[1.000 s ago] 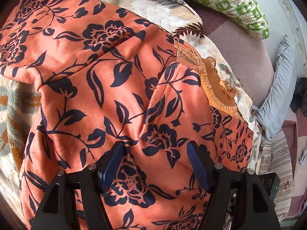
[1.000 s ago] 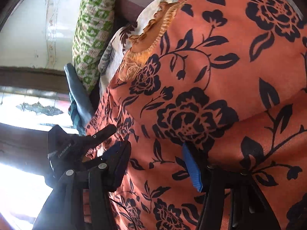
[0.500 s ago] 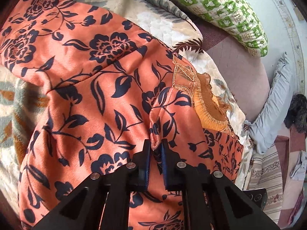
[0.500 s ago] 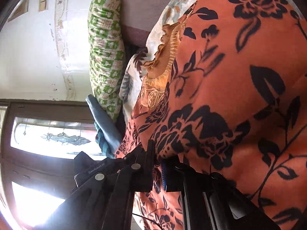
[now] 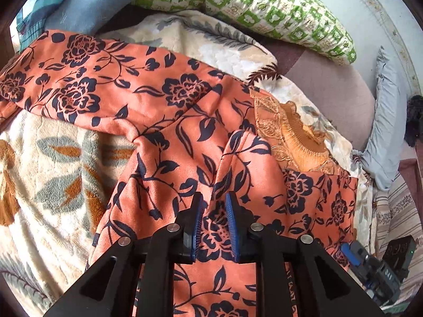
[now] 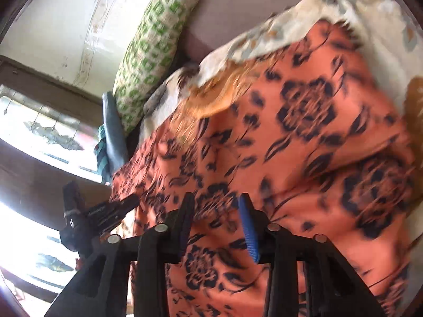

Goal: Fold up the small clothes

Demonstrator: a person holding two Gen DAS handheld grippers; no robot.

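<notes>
Garment on blanket (green pillow behind).

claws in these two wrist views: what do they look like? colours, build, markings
Left claw and right claw match: matte black angular frames with triangular cut-outs, silver round screw heads, and ribbed blue pads lining the inner finger faces. No cables, sleeves or legible markings are visible.

Motion-blurred floral garment print
</notes>
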